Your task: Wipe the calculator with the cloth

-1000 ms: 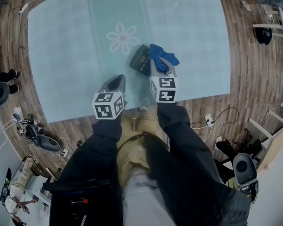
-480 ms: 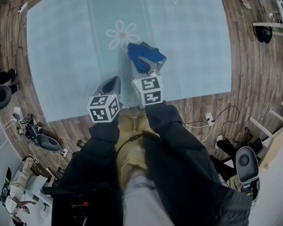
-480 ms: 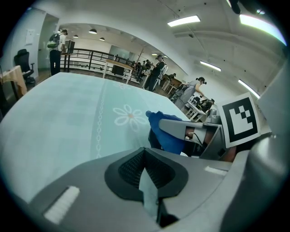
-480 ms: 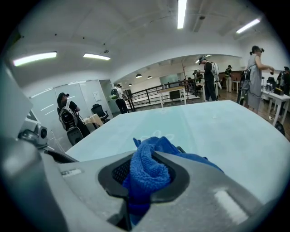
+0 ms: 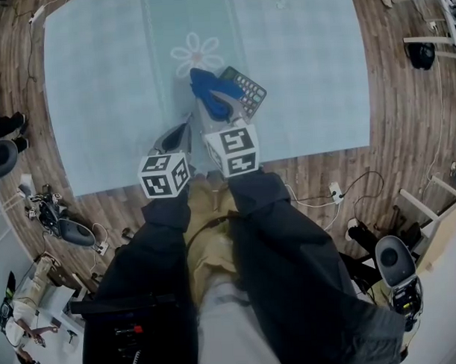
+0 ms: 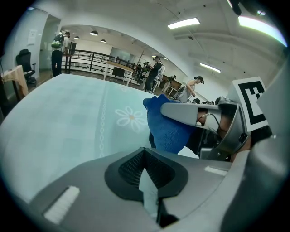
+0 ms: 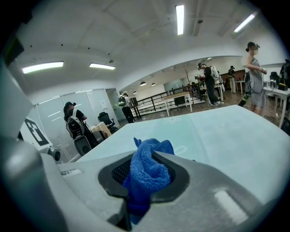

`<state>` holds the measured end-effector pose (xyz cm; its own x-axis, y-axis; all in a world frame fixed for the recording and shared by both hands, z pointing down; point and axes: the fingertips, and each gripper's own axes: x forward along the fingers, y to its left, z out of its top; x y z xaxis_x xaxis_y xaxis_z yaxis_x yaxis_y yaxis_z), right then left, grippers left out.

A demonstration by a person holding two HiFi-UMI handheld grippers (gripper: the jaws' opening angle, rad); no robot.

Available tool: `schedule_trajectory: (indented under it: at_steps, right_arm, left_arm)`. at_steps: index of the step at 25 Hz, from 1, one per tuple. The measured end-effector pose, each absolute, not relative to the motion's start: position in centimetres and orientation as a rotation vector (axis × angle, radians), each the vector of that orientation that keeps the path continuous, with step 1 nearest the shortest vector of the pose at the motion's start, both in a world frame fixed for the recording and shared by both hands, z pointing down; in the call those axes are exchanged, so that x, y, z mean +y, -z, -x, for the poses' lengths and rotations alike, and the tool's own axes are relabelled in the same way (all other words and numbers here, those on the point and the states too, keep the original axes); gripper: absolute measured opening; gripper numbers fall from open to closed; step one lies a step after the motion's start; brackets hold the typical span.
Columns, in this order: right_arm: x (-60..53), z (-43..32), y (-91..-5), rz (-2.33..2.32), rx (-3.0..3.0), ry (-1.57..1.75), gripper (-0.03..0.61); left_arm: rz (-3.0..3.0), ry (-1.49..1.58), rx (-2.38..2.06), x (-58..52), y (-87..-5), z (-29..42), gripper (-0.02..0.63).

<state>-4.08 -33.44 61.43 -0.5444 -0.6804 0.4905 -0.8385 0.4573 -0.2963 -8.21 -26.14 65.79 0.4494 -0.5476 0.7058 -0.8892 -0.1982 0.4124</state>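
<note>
The dark calculator (image 5: 247, 90) lies tilted on the pale blue table (image 5: 98, 85), just below a printed daisy. A blue cloth (image 5: 207, 87) rests over its left end, held in my right gripper (image 5: 216, 109), which is shut on the cloth (image 7: 152, 156). In the right gripper view the cloth bulges out between the jaws of the right gripper (image 7: 144, 190). My left gripper (image 5: 181, 131) hovers near the table's front edge, left of the calculator, shut with nothing in it. The left gripper view has the cloth (image 6: 166, 127) ahead of the left gripper (image 6: 146, 174), hiding the calculator.
The table's front edge (image 5: 302, 156) runs just before my legs. Wood floor surrounds the table, with cables (image 5: 340, 192), office chairs (image 5: 395, 261) and bags (image 5: 65, 224). Several people (image 7: 253, 77) stand far off in the room.
My right gripper has swept the cloth leftward across the calculator: it was at the calculator's right end, then over its middle, and now covers the left end. The left gripper barely moved.
</note>
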Motion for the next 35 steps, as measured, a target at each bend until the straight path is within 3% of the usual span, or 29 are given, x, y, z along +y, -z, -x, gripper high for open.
schedule_trajectory:
  at_steps: [11, 22, 35]
  right_arm:
    - [-33.4, -1.4, -55.9, -1.462, -2.462, -0.705, 0.058]
    - [-35.2, -12.9, -60.9, -1.652, -2.148, -0.566, 0.058]
    - [-34.8, -2.8, -68.2, -1.365, -2.197, -0.678, 0.058]
  left_arm:
    - [-1.888, -0.498, -1.222, -26.3, -65.2, 8.5, -0.002]
    - [-1.882, -0.504, -1.220, -25.8, -65.4, 8.6, -0.002]
    - [-1.824, -0.525, -1.257, -25.5, -66.7, 11.7, -0.002]
